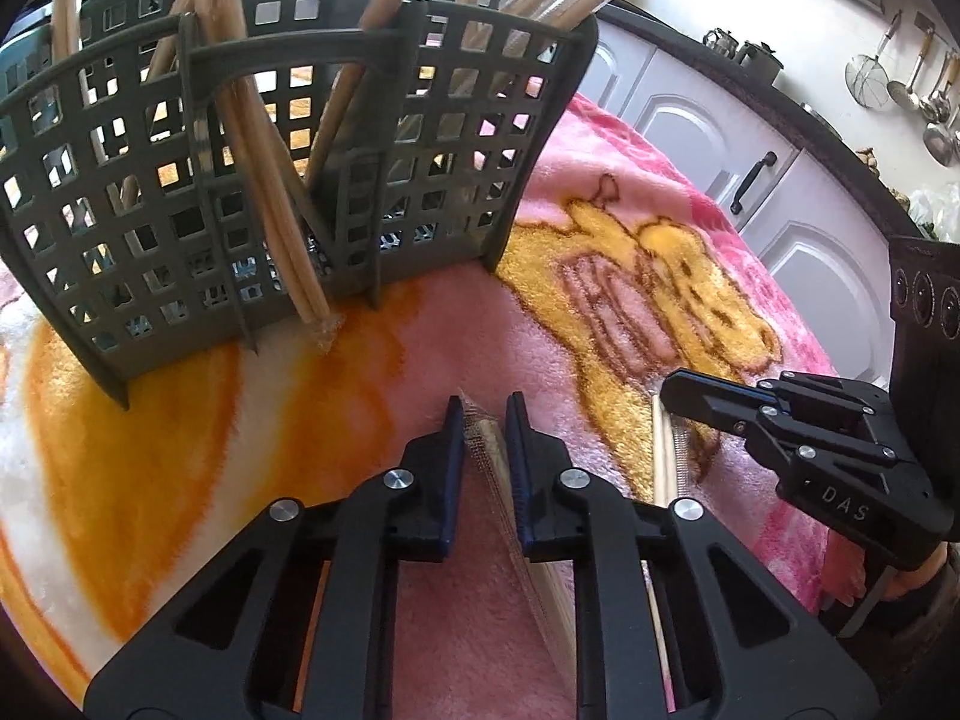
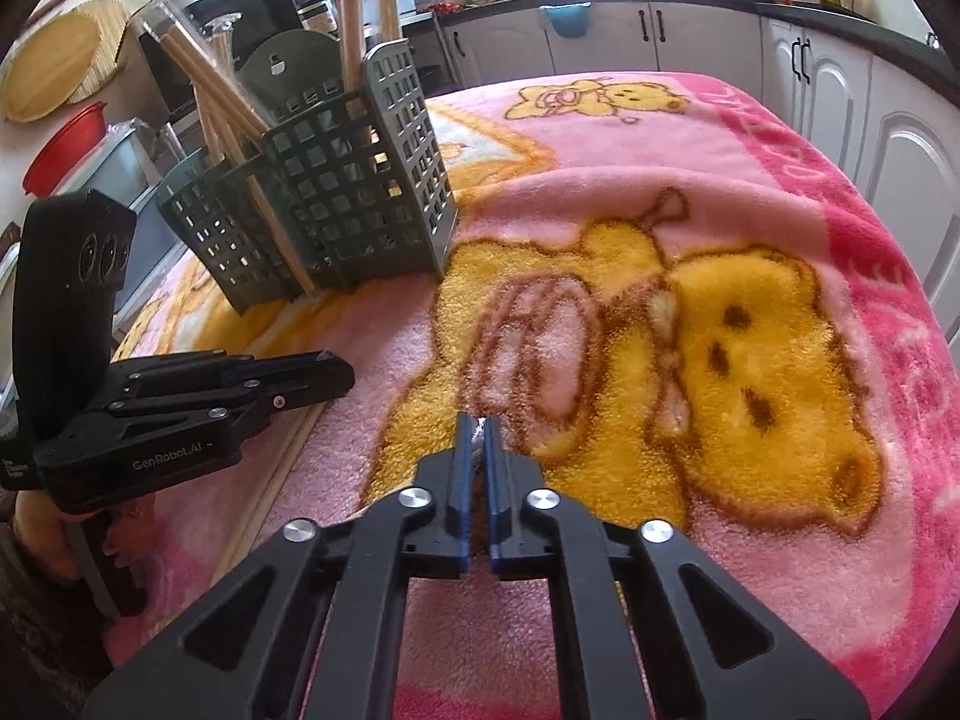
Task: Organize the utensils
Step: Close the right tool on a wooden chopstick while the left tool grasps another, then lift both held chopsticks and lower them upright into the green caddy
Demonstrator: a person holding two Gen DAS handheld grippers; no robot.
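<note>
Both grippers point steeply down at the pink blanket [image 2: 600, 138]. The left gripper [image 1: 485, 414] pinches a wrapped pair of chopsticks [image 1: 487, 450] lying on the cloth. The right gripper [image 2: 474, 429], pressed almost together, nips the clear wrapper end of another pair [image 1: 660, 450]. Beyond stands the grey slotted basket [image 1: 450, 168], holding more upright chopsticks.

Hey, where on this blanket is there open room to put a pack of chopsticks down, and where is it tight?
Open: the pink stretch right of the bear print out to the blanket edge, and the orange patch below the basket. Tight: the strip between the left gripper and right gripper, each shut on a wrapped chopstick pack, and the basket's foot.
</note>
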